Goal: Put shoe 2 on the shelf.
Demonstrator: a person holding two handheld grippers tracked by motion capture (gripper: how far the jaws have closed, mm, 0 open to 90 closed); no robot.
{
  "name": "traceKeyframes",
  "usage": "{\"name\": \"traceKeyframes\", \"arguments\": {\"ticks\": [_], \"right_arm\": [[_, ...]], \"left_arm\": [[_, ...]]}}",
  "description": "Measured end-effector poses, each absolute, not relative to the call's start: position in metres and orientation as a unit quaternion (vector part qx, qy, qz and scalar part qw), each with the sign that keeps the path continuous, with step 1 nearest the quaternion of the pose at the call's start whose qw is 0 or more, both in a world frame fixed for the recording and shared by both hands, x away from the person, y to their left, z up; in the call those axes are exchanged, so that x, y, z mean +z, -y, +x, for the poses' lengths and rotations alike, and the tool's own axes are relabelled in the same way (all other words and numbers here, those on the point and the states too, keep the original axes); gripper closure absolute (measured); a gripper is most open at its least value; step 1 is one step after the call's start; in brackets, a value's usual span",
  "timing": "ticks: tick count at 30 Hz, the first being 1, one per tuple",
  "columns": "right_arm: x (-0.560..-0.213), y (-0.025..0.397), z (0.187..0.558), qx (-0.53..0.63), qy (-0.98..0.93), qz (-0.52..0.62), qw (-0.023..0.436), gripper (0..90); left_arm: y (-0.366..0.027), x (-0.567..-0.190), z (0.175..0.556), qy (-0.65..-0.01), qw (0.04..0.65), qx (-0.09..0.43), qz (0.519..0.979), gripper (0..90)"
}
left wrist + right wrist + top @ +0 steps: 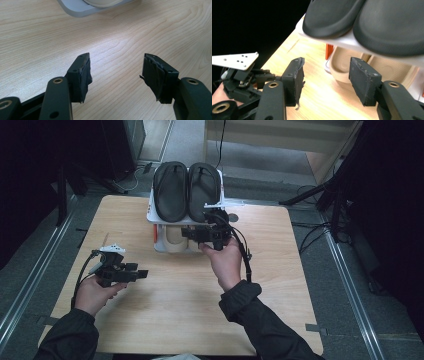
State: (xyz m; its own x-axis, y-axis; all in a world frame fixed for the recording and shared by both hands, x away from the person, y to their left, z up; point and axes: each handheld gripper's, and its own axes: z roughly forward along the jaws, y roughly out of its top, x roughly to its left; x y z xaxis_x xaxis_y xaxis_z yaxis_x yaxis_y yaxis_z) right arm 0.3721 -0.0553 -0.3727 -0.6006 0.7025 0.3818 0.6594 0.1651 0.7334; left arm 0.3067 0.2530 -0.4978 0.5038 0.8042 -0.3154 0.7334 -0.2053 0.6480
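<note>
Standing on the wooden worktop point(190, 310): one white two-tier rack point(151, 212), far middle. Top tier: pair of black sandals point(186, 190), side by side. Lower tier: pair of beige sandals point(342, 67) (partly hidden under the shelf). Right gripper point(192, 234), fingers point(293, 80) spread open with nothing between them, sits just before the beige pair. Left gripper point(141, 274), fingers point(80, 75) likewise open and empty, hovers over bare wood, well apart from the rack.

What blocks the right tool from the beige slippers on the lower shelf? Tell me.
Nothing visible. The right tool stands open in front of the beige slippers, with bare table between. The black slippers sit on the white shelf above, not in the way.
</note>
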Motion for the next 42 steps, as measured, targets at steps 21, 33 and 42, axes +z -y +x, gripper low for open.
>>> {"name": "traceKeyframes", "arguments": {"ticks": [21,33,42], "right_arm": [[-0.437,0.083,0.345,0.469,-0.777,0.419,0.005,43.2],[-0.466,0.117,0.337,0.461,-0.775,0.432,0.005,44.2],[-0.48,0.137,0.328,0.453,-0.777,0.437,0.017,46.1]], "left_arm": [[-0.252,-0.499,0.306,-0.495,0.387,0.047,0.777,40.1],[-0.25,-0.499,0.305,-0.493,0.385,0.045,0.779,40.0],[-0.248,-0.499,0.305,-0.491,0.388,0.041,0.779,39.9]]}}
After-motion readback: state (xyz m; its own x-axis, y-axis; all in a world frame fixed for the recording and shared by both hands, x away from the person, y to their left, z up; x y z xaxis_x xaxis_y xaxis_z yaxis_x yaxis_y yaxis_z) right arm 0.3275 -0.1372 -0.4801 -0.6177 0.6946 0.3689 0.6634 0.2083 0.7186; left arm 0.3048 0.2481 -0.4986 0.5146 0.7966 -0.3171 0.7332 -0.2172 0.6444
